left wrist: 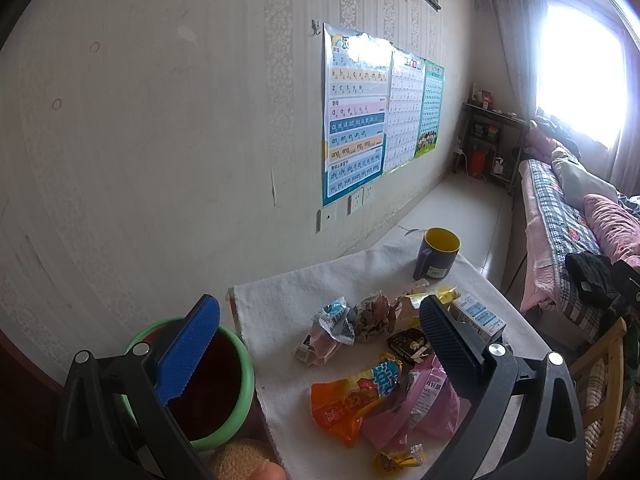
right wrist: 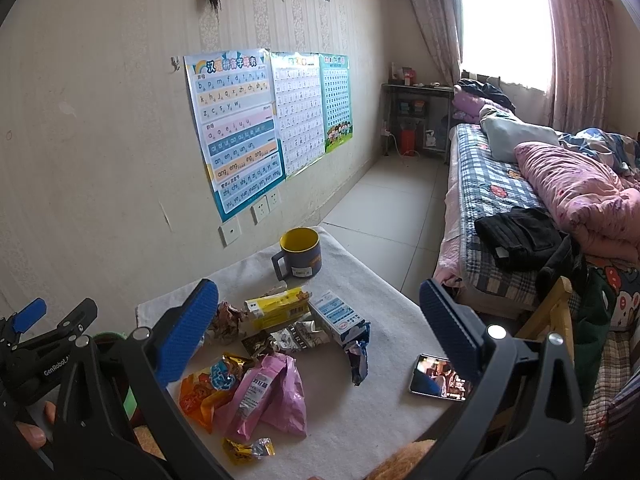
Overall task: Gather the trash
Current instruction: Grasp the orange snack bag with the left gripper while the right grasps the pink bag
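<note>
Where wrappers (right wrist: 260, 392) litter it, white table (right wrist: 384, 420); tiled floor (right wrist: 384, 200).

In the left wrist view the left finger (left wrist: 188, 350) covers much of the green bin (left wrist: 236, 384), whose dark inside shows nothing that can be made out, and the right finger hides part of the milk carton (left wrist: 480, 318) and the pink bag (left wrist: 436, 404). In the right wrist view the right finger covers one corner of the phone (right wrist: 436, 376), whose screen is too blurred to read. The window (right wrist: 500, 20) is washed out white, and the shelf (right wrist: 416, 116) holds things too small to tell.
</note>
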Action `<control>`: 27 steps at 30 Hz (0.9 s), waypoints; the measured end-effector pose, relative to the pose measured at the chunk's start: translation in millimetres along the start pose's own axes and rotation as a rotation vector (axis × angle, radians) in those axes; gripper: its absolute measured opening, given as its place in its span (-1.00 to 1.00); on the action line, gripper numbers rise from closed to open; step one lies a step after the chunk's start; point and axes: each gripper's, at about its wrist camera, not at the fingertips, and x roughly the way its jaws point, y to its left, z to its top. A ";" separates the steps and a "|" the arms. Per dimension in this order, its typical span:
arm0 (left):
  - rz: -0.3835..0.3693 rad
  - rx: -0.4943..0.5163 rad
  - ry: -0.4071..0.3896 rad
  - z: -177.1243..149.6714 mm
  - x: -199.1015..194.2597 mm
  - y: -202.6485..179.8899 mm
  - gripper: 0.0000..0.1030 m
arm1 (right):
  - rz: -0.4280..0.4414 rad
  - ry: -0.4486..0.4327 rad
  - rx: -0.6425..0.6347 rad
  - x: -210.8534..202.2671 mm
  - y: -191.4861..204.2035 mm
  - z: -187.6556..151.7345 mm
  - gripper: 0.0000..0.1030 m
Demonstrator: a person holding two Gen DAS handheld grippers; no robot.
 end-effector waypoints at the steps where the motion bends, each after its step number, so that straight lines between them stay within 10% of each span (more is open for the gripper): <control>1: 0.003 0.002 0.002 -0.1 0.2 0.0 0.85 | 0.000 0.002 0.000 0.4 0.2 -0.9 0.93; 14: -0.069 0.105 0.185 -53.4 57.9 15.4 0.85 | 0.047 0.228 0.049 51.0 -15.1 -67.1 0.93; 21: -0.247 0.306 0.417 -101.0 141.2 -23.2 0.05 | 0.100 0.323 0.078 61.9 -20.0 -92.5 0.93; 27: -0.319 0.367 0.566 -129.0 189.2 -44.4 -0.01 | 0.136 0.361 0.104 66.9 -29.7 -100.2 0.93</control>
